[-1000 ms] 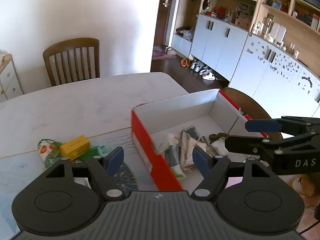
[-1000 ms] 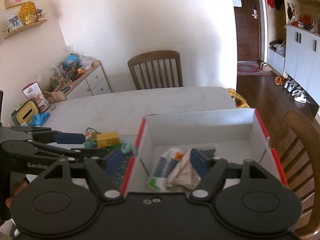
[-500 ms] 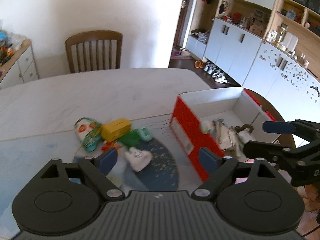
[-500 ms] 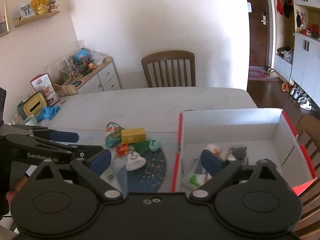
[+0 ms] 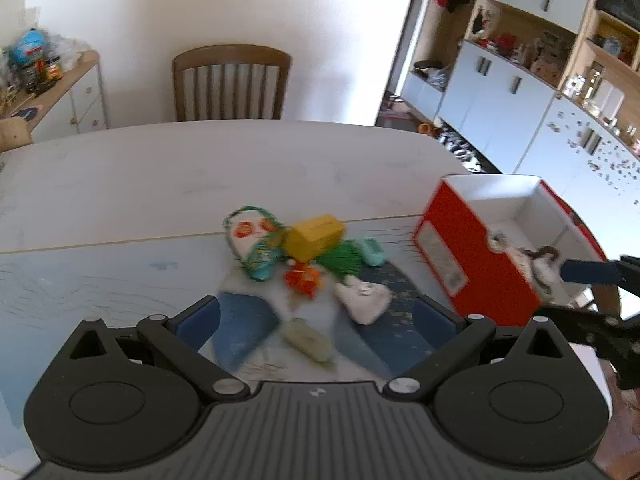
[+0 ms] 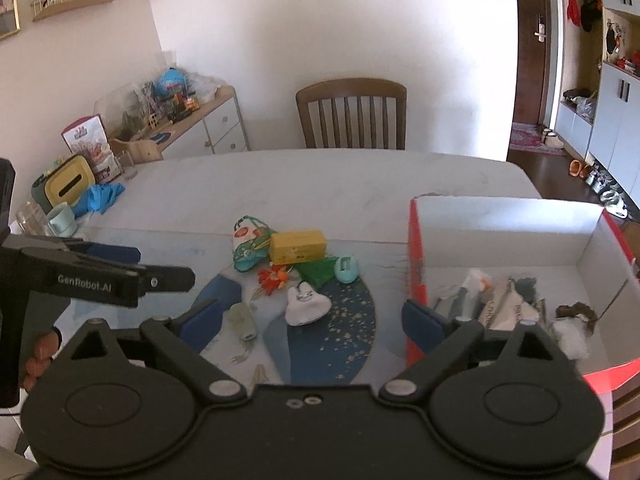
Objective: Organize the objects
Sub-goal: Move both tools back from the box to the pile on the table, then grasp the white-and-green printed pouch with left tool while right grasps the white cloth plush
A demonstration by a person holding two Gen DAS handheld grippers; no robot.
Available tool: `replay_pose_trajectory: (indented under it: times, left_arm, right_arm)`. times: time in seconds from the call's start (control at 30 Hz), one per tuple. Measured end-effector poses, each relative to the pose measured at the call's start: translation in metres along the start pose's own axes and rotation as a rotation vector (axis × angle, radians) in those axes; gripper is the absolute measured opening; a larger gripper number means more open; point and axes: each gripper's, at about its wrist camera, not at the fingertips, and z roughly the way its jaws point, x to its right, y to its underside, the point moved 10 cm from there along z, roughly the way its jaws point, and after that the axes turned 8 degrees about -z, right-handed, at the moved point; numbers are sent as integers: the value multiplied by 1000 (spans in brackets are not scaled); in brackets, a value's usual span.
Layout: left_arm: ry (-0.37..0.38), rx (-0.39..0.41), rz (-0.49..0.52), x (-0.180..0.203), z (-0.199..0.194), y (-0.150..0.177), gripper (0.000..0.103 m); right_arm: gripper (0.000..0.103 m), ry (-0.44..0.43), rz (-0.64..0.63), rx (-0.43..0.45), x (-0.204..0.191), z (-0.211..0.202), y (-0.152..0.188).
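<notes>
A loose heap lies on the blue mat: a yellow box (image 5: 316, 236), a patterned pouch (image 5: 256, 244), a green piece (image 5: 342, 258), an orange trinket (image 5: 302, 278), a white pouch (image 5: 364, 298) and a pale green clip (image 5: 308, 340). To its right stands a red-sided box (image 5: 452, 256) holding several items. My left gripper (image 5: 316, 318) hovers over the near side of the heap, its jaws opening with nothing gripped. My right gripper (image 6: 312, 320) is open and empty, with the white pouch (image 6: 306, 304) ahead of it and the red box (image 6: 416, 264) by its right finger.
A wooden chair (image 6: 352, 114) stands at the table's far side. A yellow tissue box (image 6: 68, 182), a cup (image 6: 62, 218) and a blue cloth (image 6: 98, 198) sit at the table's left edge, with a cluttered sideboard (image 6: 192, 120) behind them. Another chair (image 6: 624, 420) is at the right.
Both grippers swung left from above the red box to the heap on the mat, and both sets of jaws spread wider.
</notes>
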Motion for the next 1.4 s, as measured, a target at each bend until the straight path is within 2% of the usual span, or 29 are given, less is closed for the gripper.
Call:
replay_pose_trajectory:
  times: [0.3, 0.43, 0.83, 1.13, 1.4]
  left_arm:
    - [-81, 22, 36, -45, 38, -21, 103]
    - [-82, 12, 56, -54, 62, -28, 103]
    - [-59, -27, 154, -62, 129, -41, 103]
    - [10, -54, 163, -67, 157, -41, 103]
    - [33, -63, 148, -68, 169, -39, 103]
  right_arm:
    - [95, 2, -13, -48, -15, 38, 1]
    - [93, 11, -27, -87, -19, 58, 5]
    - [88, 30, -57, -167, -15, 113, 6]
    - [81, 25, -50, -223, -6, 147, 13]
    - [74, 6, -47, -261, -5, 163, 22]
